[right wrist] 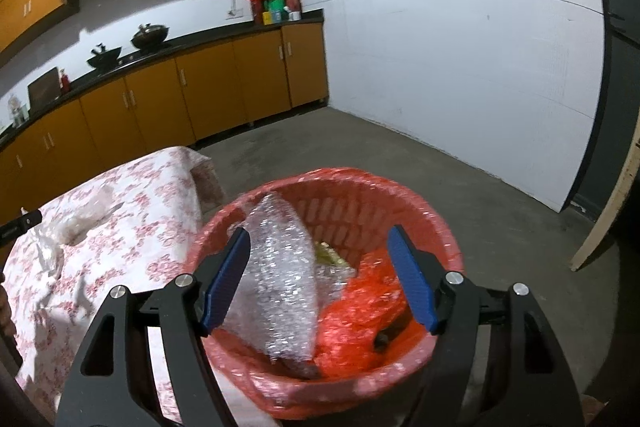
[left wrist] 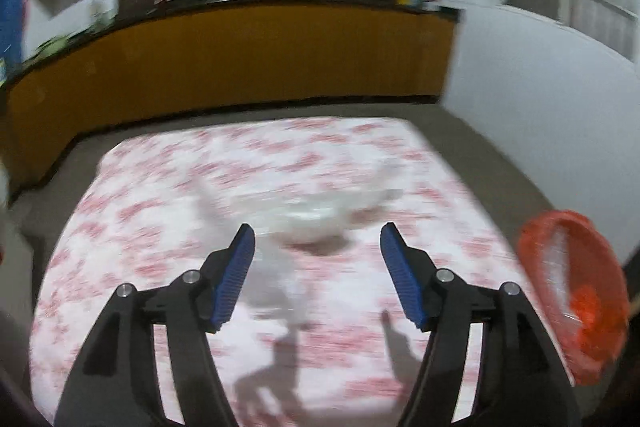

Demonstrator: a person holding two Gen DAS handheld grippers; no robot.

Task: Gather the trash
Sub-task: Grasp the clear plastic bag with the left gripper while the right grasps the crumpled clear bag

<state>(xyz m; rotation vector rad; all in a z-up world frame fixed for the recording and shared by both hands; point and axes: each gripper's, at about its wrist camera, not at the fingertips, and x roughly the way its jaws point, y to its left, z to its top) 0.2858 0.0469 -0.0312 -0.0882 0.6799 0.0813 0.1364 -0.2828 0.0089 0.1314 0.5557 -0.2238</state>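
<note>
**Clear plastic lies straight ahead of the left tool**

The left tool (left wrist: pixel 316 239) is open, its blue pads (left wrist: pixel 236 275) wide apart and holding nothing; it hangs over the bench (left wrist: pixel 120 227), which has a white cloth with red flowers; the picture is blurred, so details are weak. The next trash seems to be the crumpled clear plastic (left wrist: pixel 316 211); it lies just beyond the tips, almost on the centre line, a little to the far side; its long axis runs left to right, across the line of the pads, so the jaws would close along its length, not across it; I think a small turn of the wrist, or a grasp at a bunched part, would help.

The right tool (right wrist: pixel 320 259) is also open and empty; it hovers over the red basket (right wrist: pixel 444 239), which stands to the right of the bench and already contains bubble wrap (right wrist: pixel 280 279) and a red bag (right wrist: pixel 360 307). In the right view the plastic (right wrist: pixel 80 219) is far to the left, well apart from this tool; the left one is clearly nearer. After the grasp, the basket (left wrist: pixel 572 291) lies to the right of the left tool.
</note>
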